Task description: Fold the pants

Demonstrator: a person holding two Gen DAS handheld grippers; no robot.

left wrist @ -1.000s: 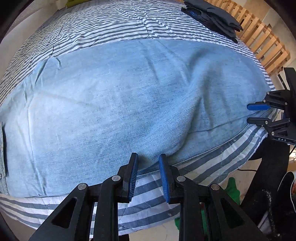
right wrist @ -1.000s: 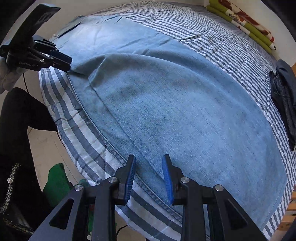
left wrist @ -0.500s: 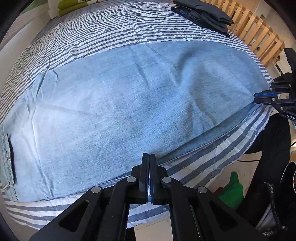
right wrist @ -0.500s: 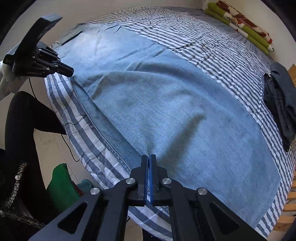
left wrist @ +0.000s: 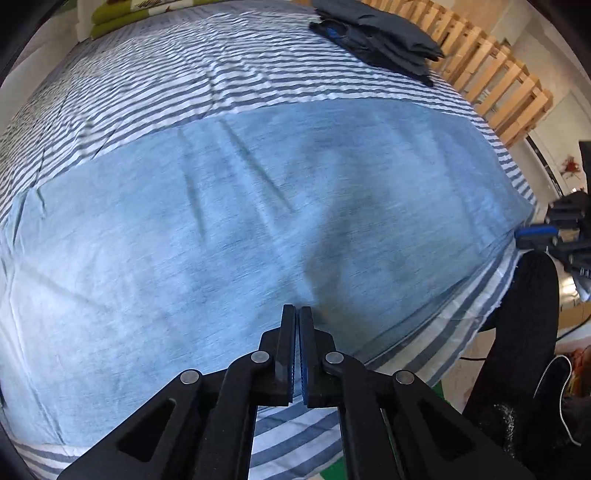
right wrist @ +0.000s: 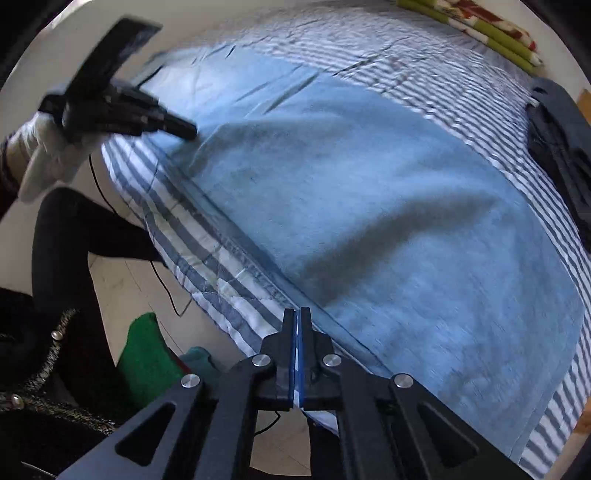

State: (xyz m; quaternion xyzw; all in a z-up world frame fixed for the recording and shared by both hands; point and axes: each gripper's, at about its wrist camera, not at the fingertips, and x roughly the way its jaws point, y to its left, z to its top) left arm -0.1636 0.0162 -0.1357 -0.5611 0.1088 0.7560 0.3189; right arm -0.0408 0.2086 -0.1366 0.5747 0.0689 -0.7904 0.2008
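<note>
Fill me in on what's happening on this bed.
A person holding a gripper in each hand is folding light blue jeans spread on the striped bedspread. The left gripper and right gripper are both shut on the jeans' near edge, which is lifted slightly off the bed. Dark folded clothes sit at the far corner.

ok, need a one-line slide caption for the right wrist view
Right gripper pinches the near edge of light blue jeans spread on a striped bed; left gripper grips the same edge.
</note>
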